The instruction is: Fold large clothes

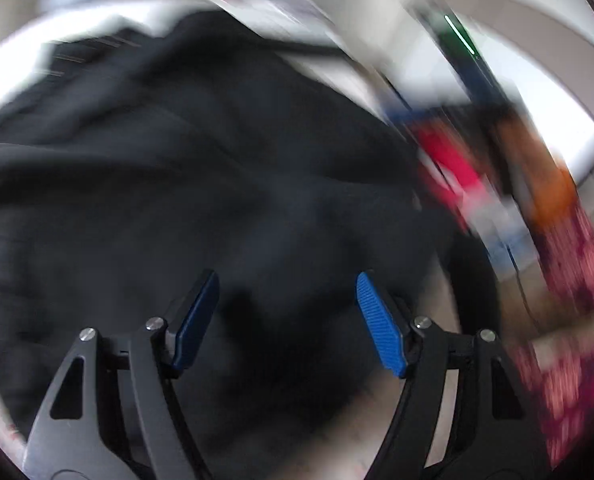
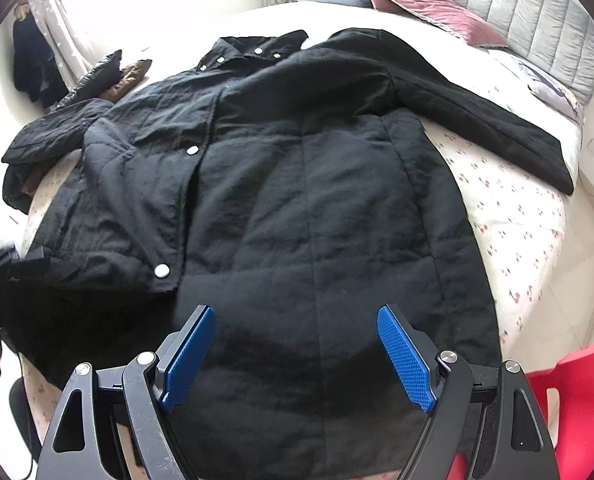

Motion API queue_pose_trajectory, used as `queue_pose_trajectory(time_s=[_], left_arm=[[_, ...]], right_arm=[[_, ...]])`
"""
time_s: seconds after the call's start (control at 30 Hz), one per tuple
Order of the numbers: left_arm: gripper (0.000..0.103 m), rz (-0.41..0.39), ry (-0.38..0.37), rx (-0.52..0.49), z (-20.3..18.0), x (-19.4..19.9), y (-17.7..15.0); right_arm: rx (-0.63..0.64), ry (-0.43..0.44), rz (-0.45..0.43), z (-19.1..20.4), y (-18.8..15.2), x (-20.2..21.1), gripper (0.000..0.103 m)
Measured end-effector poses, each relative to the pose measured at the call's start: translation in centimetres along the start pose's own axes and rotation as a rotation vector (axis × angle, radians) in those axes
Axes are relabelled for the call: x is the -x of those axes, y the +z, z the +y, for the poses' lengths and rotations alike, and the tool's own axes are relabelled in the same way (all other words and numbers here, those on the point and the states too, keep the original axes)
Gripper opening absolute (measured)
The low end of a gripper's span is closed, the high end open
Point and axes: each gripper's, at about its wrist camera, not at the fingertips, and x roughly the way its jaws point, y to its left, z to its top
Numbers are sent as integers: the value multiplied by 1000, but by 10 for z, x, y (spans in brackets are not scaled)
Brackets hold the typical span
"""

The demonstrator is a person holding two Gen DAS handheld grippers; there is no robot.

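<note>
Daylight filled a bedroom where a bed (image 2: 509, 216) with a cherry-print sheet carried the work, a grey padded headboard (image 2: 537, 12) and pink pillows (image 2: 429, 0) at its far end. A long black padded coat (image 2: 297, 184) lay spread across the bed, collar away from the camera and hem nearest it. One front panel with white snaps (image 2: 161, 270) lay turned over toward the middle, one sleeve (image 2: 497, 120) stretched out flat toward the headboard side, and the other sleeve (image 2: 53, 136) bunched near the opposite edge of the bed. A smaller dark and brown garment (image 2: 113, 76) sat beyond that sleeve.

The right gripper (image 2: 297, 348) hovered over the hem with its blue pads (image 2: 405, 360) spread wide and nothing between them. The left gripper (image 1: 287, 312) was likewise wide and empty above black cloth, though its view was badly smeared by motion, so exactly which part of the coat lay beneath it could not be told.

Judging by the layout, the task looked to be at an early step: the coat was laid out and partly arranged, with no real fold made yet. The next move would probably call for bringing the outstretched sleeve in across the body, which needs a firm pinch on thick quilted fabric near the cuff, and likely a hold on the body so the coat would not slide on the sheet.
</note>
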Motion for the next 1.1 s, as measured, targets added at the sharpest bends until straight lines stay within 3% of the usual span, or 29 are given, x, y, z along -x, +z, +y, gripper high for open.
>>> queue_pose_trajectory(time_s=[0.07,0.17,0.27,0.37,0.53,0.73,0.83,1.0,1.1], left_arm=[[72,130,39,-146,-27,-16,-11],[72,157,159,-260,-37,-10,-16],[72,120,233,-189,-15,17,-4],[74,49,334,-35,27,51,17],[77,-33,481,127,95,90,46],[77,-52,654,194,184,105,99],[77,-51,688,261,243,95,131],[77,-34,762,374,351,67,165],[77,-57,757,463,409,55,167]], right_arm=[[0,-15,9,-5,-3,1,84],[9,-30,2,-10,-3,7,84],[25,-43,-4,-13,4,12,84],[57,-67,-13,-13,19,17,84],[111,-73,-31,-9,61,24,84],[197,-36,-66,7,155,10,84],[243,-36,-80,12,215,-17,84],[161,35,-58,22,312,-94,84],[77,93,-66,33,357,-140,84]])
